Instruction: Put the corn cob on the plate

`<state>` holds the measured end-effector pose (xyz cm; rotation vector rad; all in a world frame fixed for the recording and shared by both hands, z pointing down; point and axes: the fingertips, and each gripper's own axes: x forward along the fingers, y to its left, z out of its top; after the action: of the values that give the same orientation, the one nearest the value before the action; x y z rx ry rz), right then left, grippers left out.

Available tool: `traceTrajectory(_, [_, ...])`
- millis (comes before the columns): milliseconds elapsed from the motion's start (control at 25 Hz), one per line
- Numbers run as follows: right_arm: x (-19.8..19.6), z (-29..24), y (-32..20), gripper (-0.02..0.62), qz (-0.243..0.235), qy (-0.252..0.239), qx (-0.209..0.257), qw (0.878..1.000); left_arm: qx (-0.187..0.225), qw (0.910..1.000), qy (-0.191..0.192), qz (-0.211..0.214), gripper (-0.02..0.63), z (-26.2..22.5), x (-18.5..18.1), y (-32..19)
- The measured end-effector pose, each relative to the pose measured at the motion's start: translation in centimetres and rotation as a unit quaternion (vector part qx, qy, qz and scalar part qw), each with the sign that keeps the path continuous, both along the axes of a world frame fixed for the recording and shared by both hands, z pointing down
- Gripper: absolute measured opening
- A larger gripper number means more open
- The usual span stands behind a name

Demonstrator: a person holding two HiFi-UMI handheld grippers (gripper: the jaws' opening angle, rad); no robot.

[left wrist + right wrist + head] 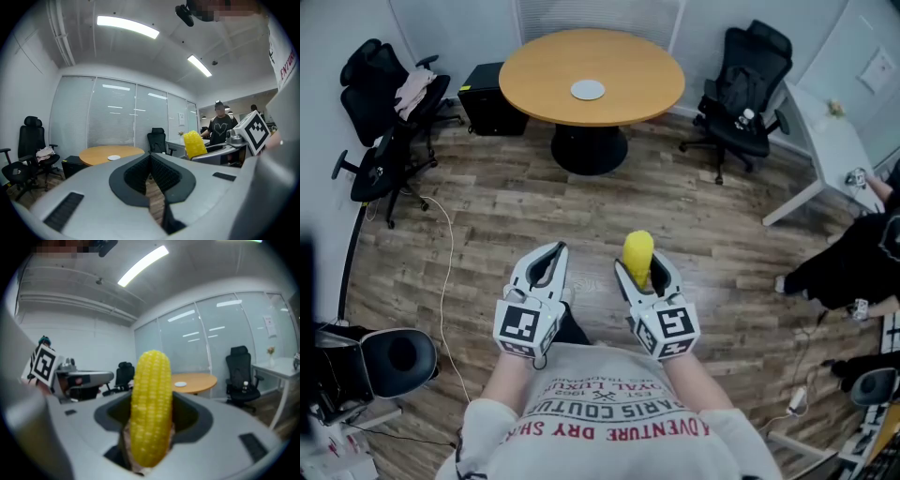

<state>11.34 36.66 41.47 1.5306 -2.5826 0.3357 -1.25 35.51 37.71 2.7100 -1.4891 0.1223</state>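
Corn cob [150, 413] base, clamped, shows only in right gripper view.

The right gripper [152, 420] has its jaws clamped on the corn [150, 394], which stands upright with its tip well above them. Beyond it, a round table [201, 379] bears a small white plate [179, 384]. A black chair [240, 373] stands to the right, and the left gripper [101, 377] shows at the left.

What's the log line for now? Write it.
right gripper: gripping corn | left gripper: shut, empty | plate: bare, on table
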Motion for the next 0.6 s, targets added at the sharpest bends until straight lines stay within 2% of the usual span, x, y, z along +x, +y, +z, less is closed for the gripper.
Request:
traceTrajectory(280, [-1.2, 1.6, -4.0, 0.268, 0.002, -0.009, -0.029, 1.0, -0.022, 0.9997, 0.01, 0.0, 0.034, 1.3, -1.2, -4.3])
traceTrajectory(600, [-4.1, 1.5, -12.1, 0.268, 0.016, -0.001, -0.033, 0.999, -0.021, 0.9993, 0.022, 0.019, 0.034, 1.2, -3.8, -13.2])
